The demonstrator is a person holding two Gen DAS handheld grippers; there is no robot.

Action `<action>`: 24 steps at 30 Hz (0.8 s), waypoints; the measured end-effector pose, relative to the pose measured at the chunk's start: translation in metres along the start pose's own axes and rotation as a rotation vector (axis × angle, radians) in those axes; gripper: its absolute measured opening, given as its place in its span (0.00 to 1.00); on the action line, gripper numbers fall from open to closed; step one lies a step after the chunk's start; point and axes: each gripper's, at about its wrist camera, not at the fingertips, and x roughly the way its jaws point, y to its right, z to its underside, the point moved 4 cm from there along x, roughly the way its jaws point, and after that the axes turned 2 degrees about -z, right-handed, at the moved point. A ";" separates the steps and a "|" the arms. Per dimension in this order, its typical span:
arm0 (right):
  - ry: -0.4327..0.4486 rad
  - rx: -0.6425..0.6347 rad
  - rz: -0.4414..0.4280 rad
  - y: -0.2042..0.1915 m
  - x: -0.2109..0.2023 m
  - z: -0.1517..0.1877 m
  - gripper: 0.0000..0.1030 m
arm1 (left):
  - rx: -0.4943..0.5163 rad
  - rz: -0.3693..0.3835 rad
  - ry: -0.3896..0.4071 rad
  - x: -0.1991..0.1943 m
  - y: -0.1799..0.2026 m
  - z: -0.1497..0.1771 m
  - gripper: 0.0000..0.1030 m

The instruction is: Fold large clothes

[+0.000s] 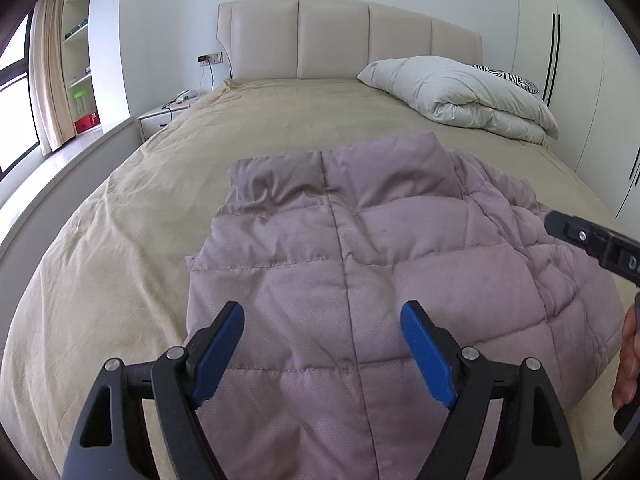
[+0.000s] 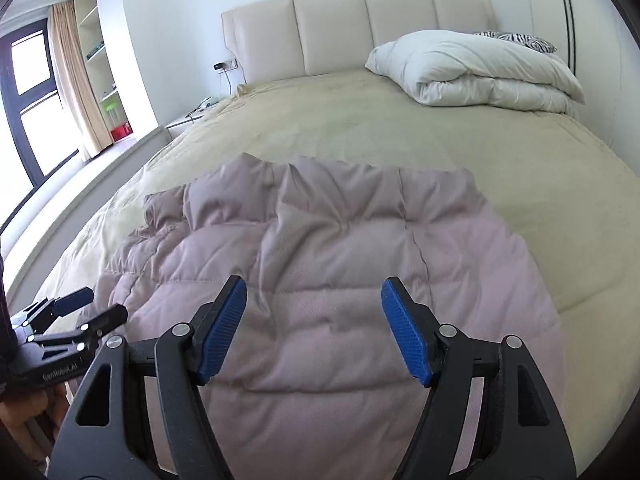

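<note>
A mauve quilted puffer jacket [image 1: 360, 264] lies on the beige bed [image 1: 140, 208], collar toward the headboard, front seam down its middle. My left gripper [image 1: 322, 322] is open and empty, hovering above the jacket's lower part. In the right wrist view the jacket [image 2: 328, 248] lies rumpled at its left side. My right gripper [image 2: 314, 300] is open and empty above the jacket. The left gripper also shows at the left edge of the right wrist view [image 2: 90, 306], and the right tool's body shows at the right edge of the left wrist view [image 1: 592, 244].
A folded white duvet [image 1: 460, 92] and a zebra-print pillow [image 1: 508, 76] lie at the bed's far right by the headboard [image 1: 332, 40]. A nightstand [image 1: 164, 114], window ledge and shelves stand left. A white wardrobe [image 1: 580, 60] stands right.
</note>
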 end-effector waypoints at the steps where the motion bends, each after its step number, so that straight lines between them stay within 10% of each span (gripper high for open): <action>1: -0.013 -0.025 0.005 -0.005 0.007 -0.008 0.68 | 0.003 -0.012 0.013 -0.002 -0.002 -0.002 0.81; 11: -0.085 -0.078 0.018 -0.035 0.107 -0.091 0.68 | -0.028 -0.052 -0.018 0.047 -0.025 -0.004 0.83; 16: -0.254 -0.092 0.070 -0.027 0.188 -0.072 0.70 | -0.044 -0.034 0.003 0.058 -0.028 -0.001 0.88; 24: -0.255 -0.002 0.010 -0.014 0.174 -0.077 0.72 | -0.107 0.000 -0.008 0.039 -0.040 -0.005 0.82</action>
